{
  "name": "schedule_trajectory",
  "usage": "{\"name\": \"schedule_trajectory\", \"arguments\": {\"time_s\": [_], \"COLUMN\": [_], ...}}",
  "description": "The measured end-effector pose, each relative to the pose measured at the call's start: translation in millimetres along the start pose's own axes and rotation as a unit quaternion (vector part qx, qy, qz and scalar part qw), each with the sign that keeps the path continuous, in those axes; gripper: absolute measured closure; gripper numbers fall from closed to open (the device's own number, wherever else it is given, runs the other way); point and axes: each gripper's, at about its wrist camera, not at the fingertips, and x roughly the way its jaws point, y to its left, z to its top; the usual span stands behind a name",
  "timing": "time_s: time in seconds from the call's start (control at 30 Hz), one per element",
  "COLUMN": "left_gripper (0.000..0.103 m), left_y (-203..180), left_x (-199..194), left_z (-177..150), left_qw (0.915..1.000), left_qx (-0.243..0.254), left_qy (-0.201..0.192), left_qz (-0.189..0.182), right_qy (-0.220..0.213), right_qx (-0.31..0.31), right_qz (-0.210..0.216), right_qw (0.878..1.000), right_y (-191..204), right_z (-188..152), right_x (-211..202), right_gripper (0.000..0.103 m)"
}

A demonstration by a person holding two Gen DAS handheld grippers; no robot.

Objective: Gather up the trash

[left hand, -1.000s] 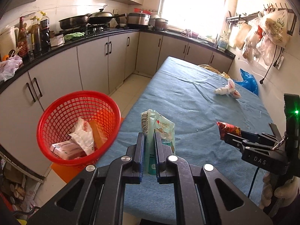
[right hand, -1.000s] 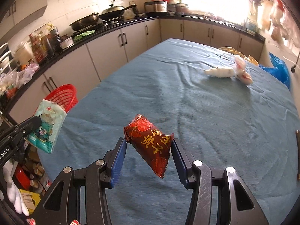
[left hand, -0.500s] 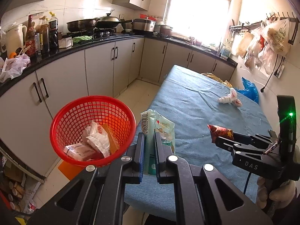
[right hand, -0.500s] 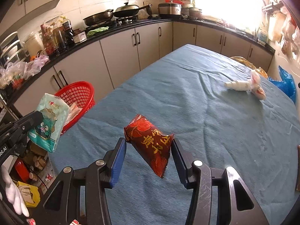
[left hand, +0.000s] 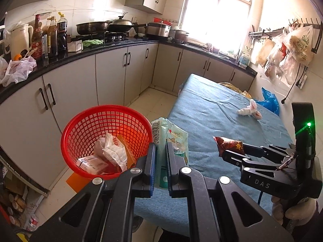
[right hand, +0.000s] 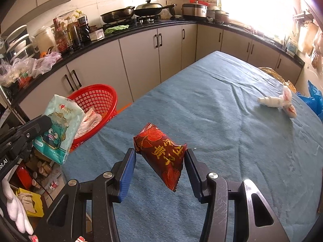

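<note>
I keep both jaws clamped, left gripper [left hand: 160, 157] on the green packet [left hand: 171, 139], right gripper [right hand: 159, 165] on the red packet [right hand: 161, 157], lifted to clear the red basket [left hand: 80, 121] rim.

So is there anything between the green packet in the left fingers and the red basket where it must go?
Nothing visible. The green packet hangs beside the red basket, whose top is open; wrappers only lie inside at the bottom.

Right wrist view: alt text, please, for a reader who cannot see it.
The right gripper holds a dark red foil snack packet above a blue-cloth table. At left, the left gripper holds a pale green tissue pack beside a red plastic basket.
</note>
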Motion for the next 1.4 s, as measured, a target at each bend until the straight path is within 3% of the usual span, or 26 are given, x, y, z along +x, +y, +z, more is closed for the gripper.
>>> {"name": "schedule_trajectory", "arguments": {"time_s": [0.53,0.6,0.8,0.9,0.97,1.03,1.1,1.33,1.37,1.4], "left_gripper": [0.094,0.094,0.094,0.094,0.094,0.094,0.094,0.094,0.094,0.094], "left_y": [25,32,52,62,66,70,73,80,80,80], "left_x": [-10,-13,-15,-4,0,2,5,10,10,9], "left_z": [13,18,30,31,30,28,27,25,24,23], "left_qw": [0.9997,0.9996,0.9991,0.9992,0.9992,0.9992,0.9991,0.9986,0.9987,0.9987], "left_qx": [-0.013,-0.011,-0.013,-0.026,-0.033,-0.035,-0.039,-0.052,-0.050,-0.049], "left_qy": [-0.019,-0.025,-0.036,-0.024,-0.019,-0.018,-0.016,-0.009,-0.008,-0.008], "left_qz": [0.000,0.006,0.016,0.018,0.009,0.010,0.010,0.007,0.008,0.008], "right_qy": [0.009,0.007,0.006,0.015,0.021,0.025,0.026,0.030,0.032,0.035], "right_qx": [-0.006,-0.008,-0.024,-0.024,-0.017,-0.010,-0.003,0.012,0.010,0.005], "right_qz": [0.010,0.012,0.009,0.004,0.006,0.009,0.001,0.021,0.026,0.032], "right_qw": [1.000,1.000,1.000,1.000,1.000,1.000,1.000,0.999,0.999,0.999], "right_y": [14,18,32,34,31,27,23,21,23,27], "right_z": [9,11,19,19,17,16,15,16,15,15], "right_x": [11,12,16,26,31,35,40,65,68,70], "right_gripper": [0.049,0.056,0.059,0.058,0.056,0.037,0.033,0.030,0.031,0.040]}}
